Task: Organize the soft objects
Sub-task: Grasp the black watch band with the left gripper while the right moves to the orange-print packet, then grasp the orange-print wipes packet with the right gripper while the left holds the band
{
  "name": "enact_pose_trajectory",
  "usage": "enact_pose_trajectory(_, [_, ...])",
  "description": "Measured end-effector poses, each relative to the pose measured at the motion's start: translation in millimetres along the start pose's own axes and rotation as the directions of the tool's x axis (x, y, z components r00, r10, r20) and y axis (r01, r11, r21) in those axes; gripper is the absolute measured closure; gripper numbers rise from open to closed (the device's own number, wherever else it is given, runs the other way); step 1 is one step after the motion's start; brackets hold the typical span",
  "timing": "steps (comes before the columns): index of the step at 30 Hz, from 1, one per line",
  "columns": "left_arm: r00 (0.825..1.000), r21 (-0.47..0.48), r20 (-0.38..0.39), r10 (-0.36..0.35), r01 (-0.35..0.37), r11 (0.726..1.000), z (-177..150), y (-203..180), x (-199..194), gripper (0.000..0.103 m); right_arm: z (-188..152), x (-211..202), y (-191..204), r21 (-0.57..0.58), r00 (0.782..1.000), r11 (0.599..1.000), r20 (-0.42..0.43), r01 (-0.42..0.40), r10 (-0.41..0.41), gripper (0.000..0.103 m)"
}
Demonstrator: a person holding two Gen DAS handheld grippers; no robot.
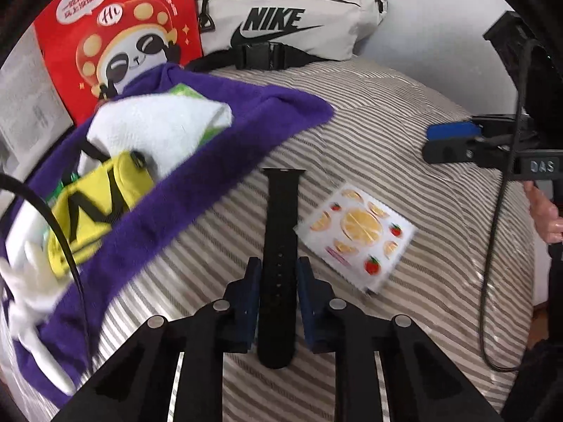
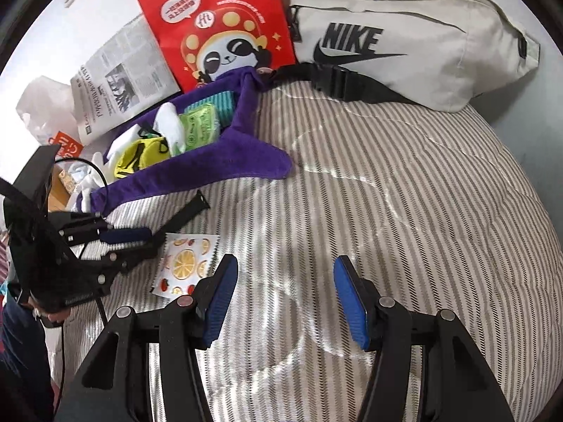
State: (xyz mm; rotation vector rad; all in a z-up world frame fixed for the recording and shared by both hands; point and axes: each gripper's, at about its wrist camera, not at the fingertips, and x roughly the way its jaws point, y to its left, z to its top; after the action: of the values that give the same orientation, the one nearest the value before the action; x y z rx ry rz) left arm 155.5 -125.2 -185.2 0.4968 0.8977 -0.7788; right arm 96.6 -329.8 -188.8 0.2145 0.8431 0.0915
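Left gripper (image 1: 278, 281) pinches the black watch strap (image 1: 278, 246), lying lengthwise along its fingers.

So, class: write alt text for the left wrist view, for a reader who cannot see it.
The left tool is shut on a black watch strap lying on a striped bed cover. A fruit sticker sheet lies just right of the strap; a purple cloth holding soft items sits to the left, and the right tool is at the right edge.

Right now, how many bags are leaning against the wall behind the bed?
2. A red panda-print paper bag stands on the left, behind the purple cloth bin. A beige Nike waist bag lies to its right. Others may be hidden behind them.
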Motion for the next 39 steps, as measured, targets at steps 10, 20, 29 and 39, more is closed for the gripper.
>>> enact_pose_trajectory(10, [0.998, -0.004, 0.026, 0.061, -0.061, 0.998, 10, -8, 8, 0.083, -8, 8, 8, -0.008, 0.999, 1.0, -0.035, -0.026, 0.026, 0.046])
enact_pose_trajectory(20, [0.994, -0.216, 0.026, 0.102, -0.094, 0.972, -34, 22, -29, 0.083, -16, 3, 34, -0.044, 0.998, 0.998, -0.051, -0.036, 0.034, 0.046])
enact_pose_trajectory(29, [0.966, -0.363, -0.037, 0.255, -0.251, 0.897, -102, 49, -73, 0.083, -18, 29, 78, -0.086, 0.993, 0.996, -0.113, -0.031, 0.022, 0.046])
enact_pose_trajectory(39, [0.97, -0.5, -0.02, 0.241, -0.219, 0.838, -145, 63, -83, 0.083, -17, 52, 109, -0.031, 0.992, 0.997, -0.105, 0.073, -0.076, 0.019])
